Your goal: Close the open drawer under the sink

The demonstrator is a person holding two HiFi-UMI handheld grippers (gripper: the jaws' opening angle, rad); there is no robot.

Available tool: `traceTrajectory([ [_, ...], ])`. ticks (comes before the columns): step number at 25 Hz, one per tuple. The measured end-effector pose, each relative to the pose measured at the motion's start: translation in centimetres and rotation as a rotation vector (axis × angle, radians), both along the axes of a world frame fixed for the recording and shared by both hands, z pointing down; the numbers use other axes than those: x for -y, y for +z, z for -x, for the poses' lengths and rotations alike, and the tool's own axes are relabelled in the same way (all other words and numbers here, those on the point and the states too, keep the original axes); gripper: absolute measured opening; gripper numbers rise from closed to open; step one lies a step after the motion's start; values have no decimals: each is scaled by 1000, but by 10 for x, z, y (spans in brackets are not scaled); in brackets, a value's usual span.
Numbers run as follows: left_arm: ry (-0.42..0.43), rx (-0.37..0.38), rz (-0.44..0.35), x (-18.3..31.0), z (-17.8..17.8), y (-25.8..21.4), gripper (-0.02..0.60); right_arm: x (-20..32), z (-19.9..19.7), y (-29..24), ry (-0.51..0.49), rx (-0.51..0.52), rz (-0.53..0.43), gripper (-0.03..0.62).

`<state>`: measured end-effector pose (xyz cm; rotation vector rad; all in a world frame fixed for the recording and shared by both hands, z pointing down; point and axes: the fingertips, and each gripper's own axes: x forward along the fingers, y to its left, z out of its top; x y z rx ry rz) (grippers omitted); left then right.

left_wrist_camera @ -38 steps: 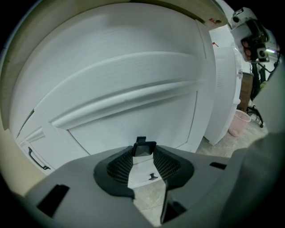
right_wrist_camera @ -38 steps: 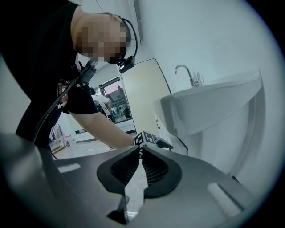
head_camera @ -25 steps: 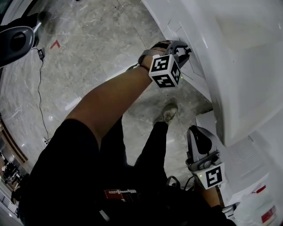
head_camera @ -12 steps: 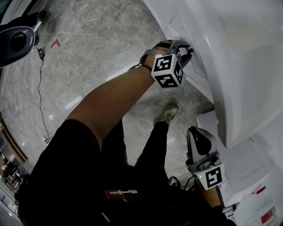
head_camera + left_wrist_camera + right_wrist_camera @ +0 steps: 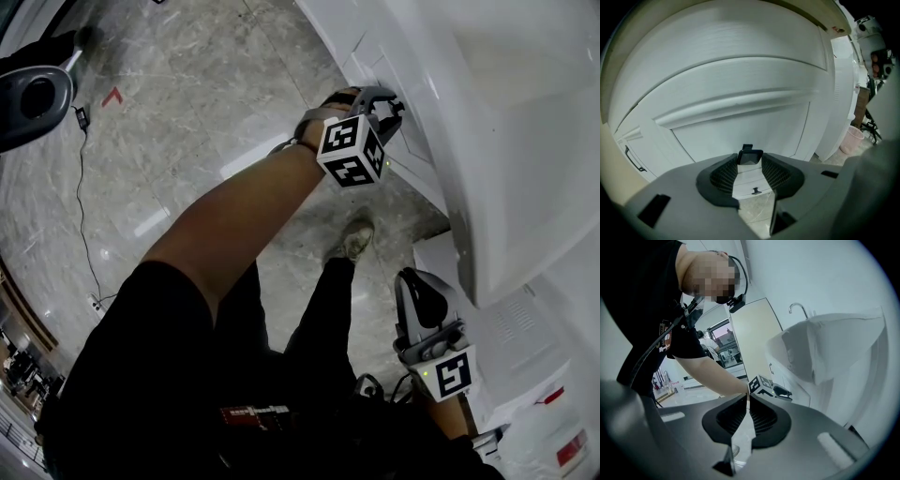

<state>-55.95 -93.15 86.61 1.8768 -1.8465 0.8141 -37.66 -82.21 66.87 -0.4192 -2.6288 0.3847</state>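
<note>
The white drawer front (image 5: 740, 93) under the sink (image 5: 525, 141) fills the left gripper view. My left gripper (image 5: 750, 161) is pressed up to it, and a small black handle (image 5: 750, 157) sits between the fingertips, spanning the gap. In the head view the left gripper (image 5: 389, 105) reaches the cabinet face (image 5: 412, 150) at the top. My right gripper (image 5: 419, 286) hangs low beside the cabinet, apart from it, with its jaws together and nothing in them. The right gripper view looks toward the left gripper (image 5: 785, 392), the sink (image 5: 834, 343) and its faucet (image 5: 799, 309).
A lower drawer with a small knob (image 5: 754, 191) shows between the left jaws. Another black bar handle (image 5: 633, 157) is on the cabinet at left. A pink basket (image 5: 851, 139) stands on the floor at right. A white unit (image 5: 525, 375) sits at lower right; a cable (image 5: 84, 206) lies on the marble floor.
</note>
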Motion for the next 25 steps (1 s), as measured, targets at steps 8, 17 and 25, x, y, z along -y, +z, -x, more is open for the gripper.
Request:
traceTrajectory([
  [8,-69,-76,51,-44,-1,0,152,11,0,-19,29,7,-26,3],
  [17,-208,-222,-92,-96,7,-74,67,19,2,-55,86,39,-53,3],
  [25,-215,-316,-259,-126,6,-181,0,21,-7,-93,157,30,-56,3],
])
